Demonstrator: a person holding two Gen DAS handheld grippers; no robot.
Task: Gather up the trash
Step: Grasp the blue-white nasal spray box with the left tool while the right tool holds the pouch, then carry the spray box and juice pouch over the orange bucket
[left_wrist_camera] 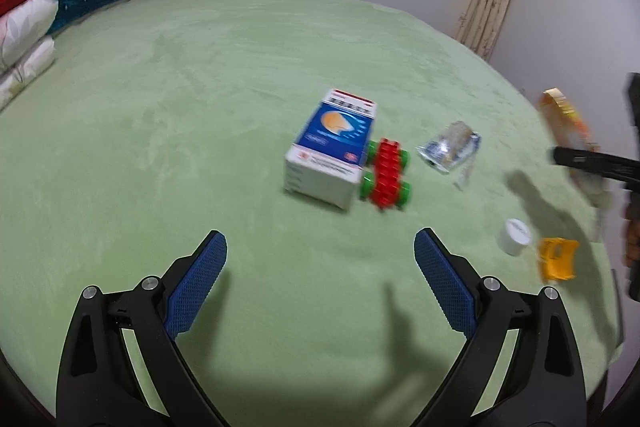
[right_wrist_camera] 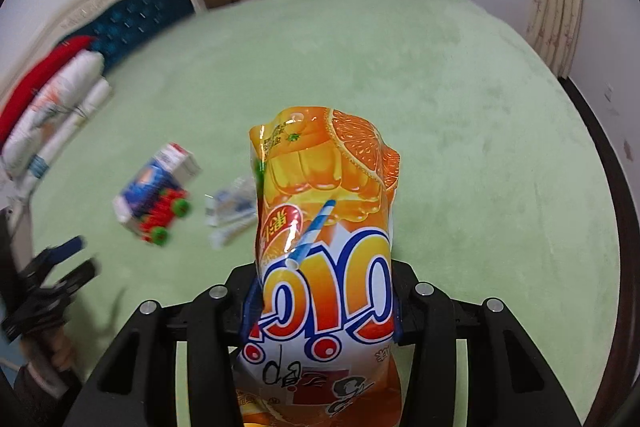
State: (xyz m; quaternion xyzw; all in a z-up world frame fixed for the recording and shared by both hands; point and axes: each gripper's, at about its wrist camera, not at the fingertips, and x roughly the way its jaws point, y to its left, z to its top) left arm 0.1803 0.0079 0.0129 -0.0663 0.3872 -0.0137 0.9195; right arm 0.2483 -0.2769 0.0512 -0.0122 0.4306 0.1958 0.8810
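A: What does the right hand-held gripper (right_wrist_camera: 320, 311) hold?
B: It pinches an orange snack bag (right_wrist_camera: 324, 227) above the bed (right_wrist_camera: 460, 147).
A: The left hand-held gripper (left_wrist_camera: 320, 259)?
B: Spread wide, holding nothing, over the bed's near edge.

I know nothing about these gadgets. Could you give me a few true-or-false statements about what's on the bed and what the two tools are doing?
1. The right tool is clamped on an orange snack bag. True.
2. The left tool grips the blue and white box. False: it is open and empty, short of the box.
3. A red and green toy lies right beside that box. True.
4. The white cap sits on top of the box. False: it lies on the green bedspread, next to a yellow piece.
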